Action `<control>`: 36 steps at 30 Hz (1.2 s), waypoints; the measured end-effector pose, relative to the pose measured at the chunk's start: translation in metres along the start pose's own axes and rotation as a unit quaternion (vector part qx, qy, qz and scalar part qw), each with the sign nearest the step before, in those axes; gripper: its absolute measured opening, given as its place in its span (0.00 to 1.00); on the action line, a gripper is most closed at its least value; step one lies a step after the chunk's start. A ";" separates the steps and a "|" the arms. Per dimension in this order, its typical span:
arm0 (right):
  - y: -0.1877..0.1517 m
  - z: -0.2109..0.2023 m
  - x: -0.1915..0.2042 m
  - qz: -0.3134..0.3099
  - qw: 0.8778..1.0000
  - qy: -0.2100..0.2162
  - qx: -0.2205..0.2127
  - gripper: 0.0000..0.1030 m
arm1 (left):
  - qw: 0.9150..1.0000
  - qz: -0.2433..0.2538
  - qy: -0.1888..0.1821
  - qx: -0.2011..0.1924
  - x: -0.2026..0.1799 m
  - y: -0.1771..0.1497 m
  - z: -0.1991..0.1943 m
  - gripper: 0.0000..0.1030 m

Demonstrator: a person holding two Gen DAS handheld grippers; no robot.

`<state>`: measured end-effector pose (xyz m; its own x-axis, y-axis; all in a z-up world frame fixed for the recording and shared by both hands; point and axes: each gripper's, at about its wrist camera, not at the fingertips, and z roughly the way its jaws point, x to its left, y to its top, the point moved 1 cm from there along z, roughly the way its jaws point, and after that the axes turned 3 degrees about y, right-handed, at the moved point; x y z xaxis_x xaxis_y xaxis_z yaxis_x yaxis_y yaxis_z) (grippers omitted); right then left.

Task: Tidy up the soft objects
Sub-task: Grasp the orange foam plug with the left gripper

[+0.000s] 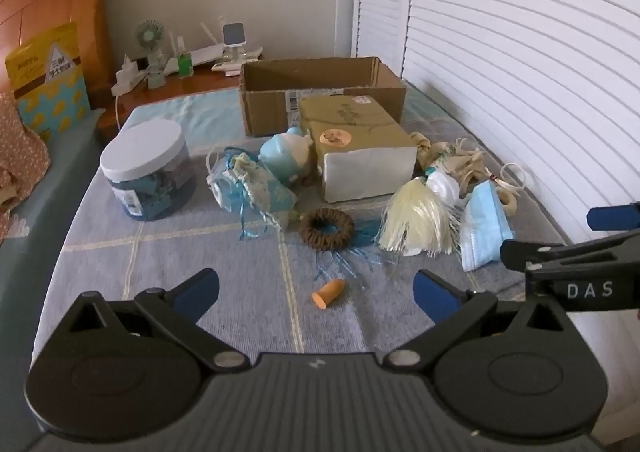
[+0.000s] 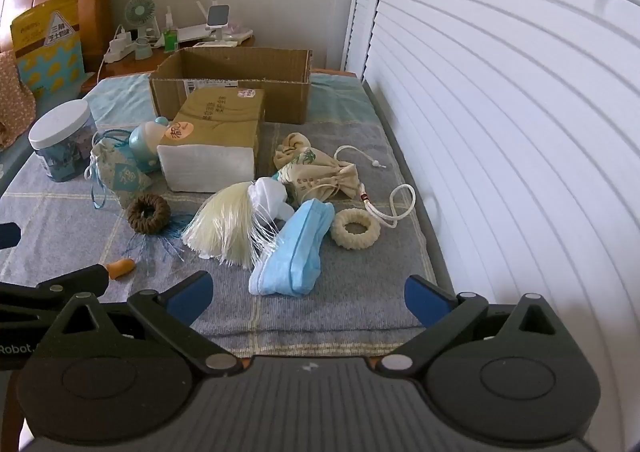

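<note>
Your left gripper (image 1: 316, 292) hangs over the near part of the bed (image 1: 200, 312) with its fingers (image 1: 196, 290) spread wide and nothing between them; the small orange earplug (image 1: 329, 293) lies on the checked cover just ahead of the gap. Your right gripper (image 2: 309, 294) is beside it, fingers likewise spread wide and empty, with the folded blue face mask (image 2: 294, 252) lying just beyond them. The soft things sit in a loose cluster in the middle of the bed: a cream tassel (image 2: 224, 228) touching the mask, a brown woven ring (image 2: 149, 214) to its left, a cream woven ring (image 2: 356, 229) to the right of the mask, a beige drawstring pouch (image 2: 320, 176) behind it, and a blue-patterned pouch (image 2: 120, 172) beside a blue and white baby bottle (image 2: 146, 144). A tissue pack (image 2: 212, 144) lies behind the tassel, and an open cardboard box (image 2: 232, 80) stands at the far end. A lidded plastic jar (image 1: 148, 172) stands apart on the left.
</note>
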<state>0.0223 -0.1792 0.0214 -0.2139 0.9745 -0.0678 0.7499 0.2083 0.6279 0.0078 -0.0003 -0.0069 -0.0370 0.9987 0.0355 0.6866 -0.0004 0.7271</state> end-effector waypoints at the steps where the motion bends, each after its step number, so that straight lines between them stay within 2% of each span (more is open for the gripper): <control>1: 0.000 0.000 0.000 0.000 1.000 0.000 0.001 1.00 | 1.000 0.003 -0.001 -0.002 0.000 0.000 0.001 0.99; 9: 0.000 0.007 0.000 -0.018 1.000 0.013 -0.004 1.00 | 0.999 0.029 -0.028 -0.009 0.002 -0.004 0.007 0.99; 10: 0.000 0.007 0.000 -0.021 1.000 0.017 -0.006 1.00 | 0.999 0.033 -0.029 -0.009 0.002 -0.005 0.009 0.98; 11: 0.000 0.008 0.000 -0.023 1.000 0.021 -0.007 1.00 | 0.999 0.038 -0.027 -0.025 0.001 -0.005 0.011 0.97; 14: -0.002 0.012 -0.003 -0.024 0.999 0.028 -0.009 1.00 | 0.998 0.041 -0.031 -0.026 0.002 -0.008 0.015 0.94; 19: -0.005 0.023 -0.008 -0.026 0.999 0.024 -0.001 1.00 | 0.998 0.048 -0.028 0.014 0.004 -0.013 0.027 0.91; 21: -0.007 0.028 -0.010 -0.022 0.999 0.025 0.004 1.00 | 0.998 0.050 -0.028 0.025 0.007 -0.015 0.033 0.87; 24: -0.008 0.034 -0.012 -0.020 0.999 0.028 0.007 1.00 | 0.997 0.046 -0.034 0.043 0.011 -0.018 0.041 0.68; 25: -0.008 0.035 -0.012 -0.020 0.999 0.028 0.009 1.00 | 0.997 0.043 -0.038 0.047 0.011 -0.019 0.043 0.59; 28: -0.009 0.040 -0.012 -0.019 0.999 0.031 0.011 1.00 | 0.997 0.029 -0.053 0.053 0.014 -0.021 0.047 0.54; 29: -0.009 0.041 -0.012 -0.020 0.999 0.031 0.012 1.00 | 0.996 0.025 -0.060 0.054 0.014 -0.021 0.046 0.48; 31: -0.009 0.043 -0.012 -0.019 0.999 0.030 0.012 1.00 | 0.996 0.021 -0.072 0.048 0.012 -0.021 0.045 0.43; 34: -0.008 0.047 -0.014 -0.018 0.999 0.027 0.016 1.00 | 0.992 0.016 -0.108 0.060 0.008 -0.021 0.043 0.43; 36: -0.009 0.050 -0.015 -0.015 0.999 0.026 0.018 1.00 | 0.991 0.024 -0.114 0.062 0.004 -0.022 0.043 0.43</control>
<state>0.0502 -0.1917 -0.0214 -0.2675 0.9625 -0.0455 0.7651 0.2409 0.5972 0.0239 0.0064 -0.0526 0.1534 0.9832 -0.0989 0.7685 -0.0558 0.6374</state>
